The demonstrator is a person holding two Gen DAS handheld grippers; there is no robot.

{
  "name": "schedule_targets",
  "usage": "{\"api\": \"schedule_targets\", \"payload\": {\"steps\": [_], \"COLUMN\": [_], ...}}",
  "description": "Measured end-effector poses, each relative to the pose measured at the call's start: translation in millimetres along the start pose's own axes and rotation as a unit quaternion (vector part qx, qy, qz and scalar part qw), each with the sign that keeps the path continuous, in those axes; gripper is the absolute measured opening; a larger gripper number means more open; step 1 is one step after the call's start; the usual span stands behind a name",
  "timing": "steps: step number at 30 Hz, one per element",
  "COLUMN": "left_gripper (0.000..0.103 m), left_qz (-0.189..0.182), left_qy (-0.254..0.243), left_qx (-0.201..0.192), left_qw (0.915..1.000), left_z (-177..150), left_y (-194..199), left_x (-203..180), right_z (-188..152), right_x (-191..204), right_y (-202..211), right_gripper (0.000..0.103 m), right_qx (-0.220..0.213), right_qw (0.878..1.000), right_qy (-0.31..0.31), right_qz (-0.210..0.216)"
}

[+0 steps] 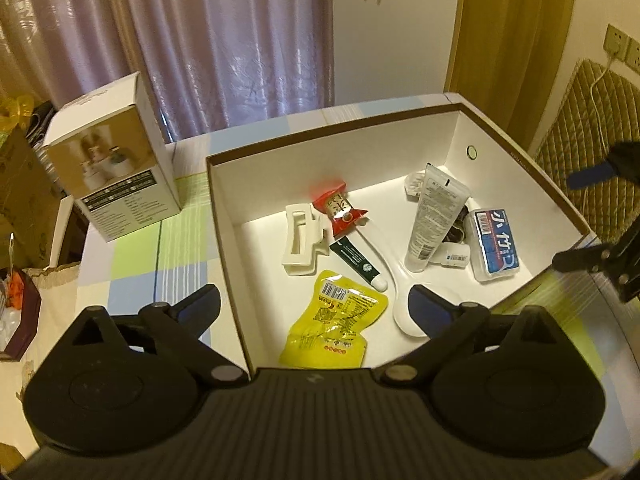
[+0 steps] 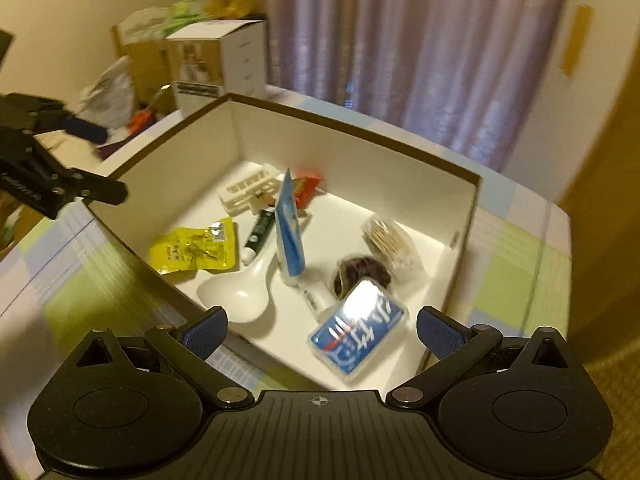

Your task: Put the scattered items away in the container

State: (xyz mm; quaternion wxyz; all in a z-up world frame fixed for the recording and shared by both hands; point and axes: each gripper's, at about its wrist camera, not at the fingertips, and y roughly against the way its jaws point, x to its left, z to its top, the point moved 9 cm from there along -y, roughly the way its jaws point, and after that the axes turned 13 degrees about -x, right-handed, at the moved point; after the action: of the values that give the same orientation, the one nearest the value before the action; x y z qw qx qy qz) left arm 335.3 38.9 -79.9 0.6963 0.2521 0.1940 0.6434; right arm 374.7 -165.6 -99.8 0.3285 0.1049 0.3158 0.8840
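The container, a white-walled box with a brown rim [image 1: 332, 130] [image 2: 352, 124], holds all the items I see. Among them are a yellow packet [image 1: 332, 324] [image 2: 192, 250], a white spoon [image 1: 400, 296] [image 2: 240, 288], a green tube [image 1: 358, 264], a white hair clip [image 1: 304, 240], a red candy [image 1: 340, 210], a larger tube [image 1: 436, 220] [image 2: 290, 232] and a blue-labelled case [image 1: 496, 244] [image 2: 358, 334]. My left gripper [image 1: 316, 304] [image 2: 100, 160] hangs open and empty over the box's left front corner. My right gripper [image 2: 322, 330] [image 1: 580, 218] is open and empty above the box's right side.
A printed carton [image 1: 116, 168] [image 2: 218, 64] stands on the checked tablecloth [image 1: 132, 276] left of the container. Bags and boxes [image 2: 116, 92] crowd the far left. A curtain [image 1: 224, 40] hangs behind, and a quilted headboard [image 1: 580, 120] is on the right.
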Motion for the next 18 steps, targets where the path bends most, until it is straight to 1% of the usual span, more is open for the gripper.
{"api": "schedule_targets", "payload": {"steps": [8,13,16,18], "left_gripper": [0.102,0.102,0.102,0.102], "left_qz": [0.027,0.033,0.036,0.042], "left_qy": [-0.019,-0.022,-0.030,-0.034], "left_qx": [-0.027,-0.043,-0.055,-0.061], "left_qw": [0.9991,0.9983,0.9974,0.9967], "left_z": [-5.4,-7.2,-7.4,-7.7], "left_y": [33.5,58.4,74.6,84.7], "left_x": [0.5,1.9,1.4,2.1], "right_z": [-9.1,-8.2,-8.4,-8.5], "right_x": [24.3,40.8,52.0,57.7], "right_y": [20.3,32.1,40.9,46.8], "right_gripper": [0.103,0.103,0.103,0.103], "right_qx": [-0.018,-0.029,-0.037,-0.042], "right_qw": [0.997,0.994,0.991,0.987], "right_qy": [-0.071,-0.087,-0.111,-0.138], "right_qz": [-0.024,-0.059,-0.068,-0.072]}}
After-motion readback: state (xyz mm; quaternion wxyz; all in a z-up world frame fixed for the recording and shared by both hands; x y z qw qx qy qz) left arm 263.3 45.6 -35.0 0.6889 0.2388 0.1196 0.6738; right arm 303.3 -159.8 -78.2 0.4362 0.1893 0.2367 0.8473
